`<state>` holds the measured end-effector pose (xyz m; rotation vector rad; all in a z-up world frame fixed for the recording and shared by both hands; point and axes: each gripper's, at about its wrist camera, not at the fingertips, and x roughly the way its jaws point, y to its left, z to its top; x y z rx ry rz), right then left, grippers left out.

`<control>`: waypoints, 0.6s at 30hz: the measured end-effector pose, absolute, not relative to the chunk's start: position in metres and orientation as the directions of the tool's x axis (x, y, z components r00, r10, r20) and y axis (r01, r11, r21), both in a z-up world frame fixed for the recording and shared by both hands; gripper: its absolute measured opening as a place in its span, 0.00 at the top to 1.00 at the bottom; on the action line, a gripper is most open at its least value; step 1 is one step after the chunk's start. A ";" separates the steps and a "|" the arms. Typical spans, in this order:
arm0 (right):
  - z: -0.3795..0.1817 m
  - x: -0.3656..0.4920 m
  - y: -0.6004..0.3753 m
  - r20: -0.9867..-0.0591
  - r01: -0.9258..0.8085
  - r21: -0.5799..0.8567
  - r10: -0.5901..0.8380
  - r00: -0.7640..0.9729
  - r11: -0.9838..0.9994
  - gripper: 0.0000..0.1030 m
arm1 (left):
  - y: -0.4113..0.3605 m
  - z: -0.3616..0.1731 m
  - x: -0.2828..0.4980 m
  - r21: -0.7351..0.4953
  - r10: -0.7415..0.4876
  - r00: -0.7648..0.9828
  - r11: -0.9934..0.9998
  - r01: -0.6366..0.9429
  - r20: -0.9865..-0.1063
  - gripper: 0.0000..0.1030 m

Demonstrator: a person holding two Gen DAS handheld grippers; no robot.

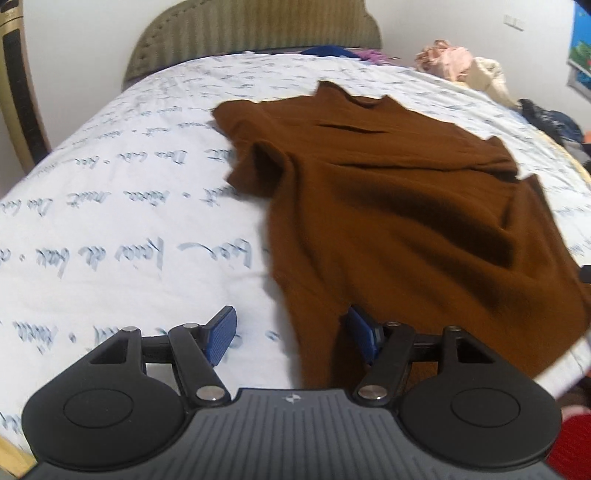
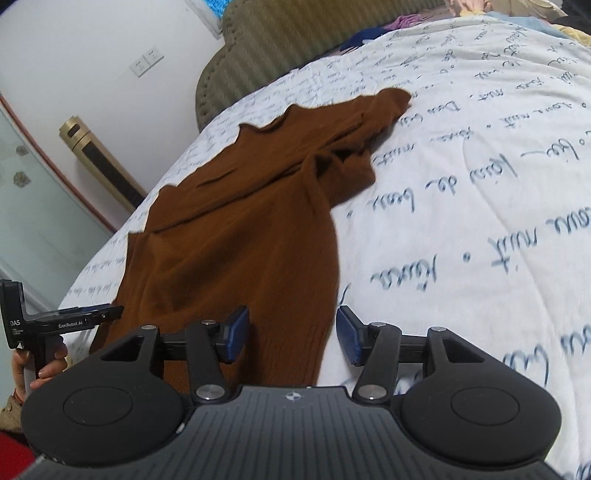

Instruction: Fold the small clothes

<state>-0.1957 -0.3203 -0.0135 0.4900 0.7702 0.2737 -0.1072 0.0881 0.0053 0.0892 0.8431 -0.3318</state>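
Left tongs (image 1: pixel 291 338) first: jaws spread, blue pads well apart, nothing pinched. The near hem of the brown sweater (image 1: pixel 388 206) runs between them, and the right-hand pad sits over the cloth while the left-hand one hangs over bare sheet. No pressing on the fabric that I can see.

Over to the right tongs (image 2: pixel 291 336): also parted, and gripping nothing. The sweater's hem edge lies in the gap, toward the left pad, with white sheet under the right pad.

In the right wrist view, the other tool pokes in at the left edge, with a hand (image 2: pixel 42 363) wrapped round its handle.

The sweater lies spread out on the bed (image 1: pixel 110 221), collar toward the headboard (image 1: pixel 251 33), one sleeve bunched and folded over near the shoulder, wrinkles across the body. It sits on a white sheet printed with blue handwriting.

Further out: an olive padded headboard, a heap of other clothes (image 1: pixel 454 64) at the far side of the bed, a gold and black standing unit (image 2: pixel 99 158) by the wall, and wall sockets (image 2: pixel 147 61).
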 end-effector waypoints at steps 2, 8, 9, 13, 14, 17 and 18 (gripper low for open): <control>-0.015 -0.200 -0.310 -0.605 -0.083 0.509 0.425 0.673 0.857 0.47 | 0.082 0.004 -0.116 -0.064 -0.280 0.608 0.934 0.352 -0.743 0.36; -0.010 -0.207 -0.271 -0.633 -0.163 0.379 0.384 0.672 0.911 0.48 | 0.060 0.003 -0.129 -0.015 -0.294 0.611 0.908 0.419 -0.735 0.41; -0.010 -0.207 -0.266 -0.639 -0.174 0.352 0.372 0.673 0.920 0.57 | 0.059 0.003 -0.129 -0.020 -0.297 0.610 0.908 0.418 -0.735 0.46; -0.008 -0.205 -0.260 -0.642 -0.193 0.340 0.378 0.667 0.920 0.80 | 0.057 0.008 -0.130 -0.060 -0.333 0.584 0.898 0.436 -0.740 0.89; -0.006 -0.205 -0.260 -0.641 -0.197 0.338 0.378 0.668 0.920 0.81 | 0.055 0.010 -0.131 -0.046 -0.325 0.590 0.898 0.437 -0.740 0.92; 0.001 -0.203 -0.263 -0.612 -0.214 0.381 0.419 0.670 0.899 0.82 | 0.049 0.021 -0.140 -0.014 -0.324 0.620 0.893 0.450 -0.715 0.93; 0.006 -0.204 -0.265 -0.595 -0.225 0.399 0.438 0.674 0.889 0.82 | 0.049 0.028 -0.144 -0.013 -0.337 0.631 0.888 0.460 -0.698 0.93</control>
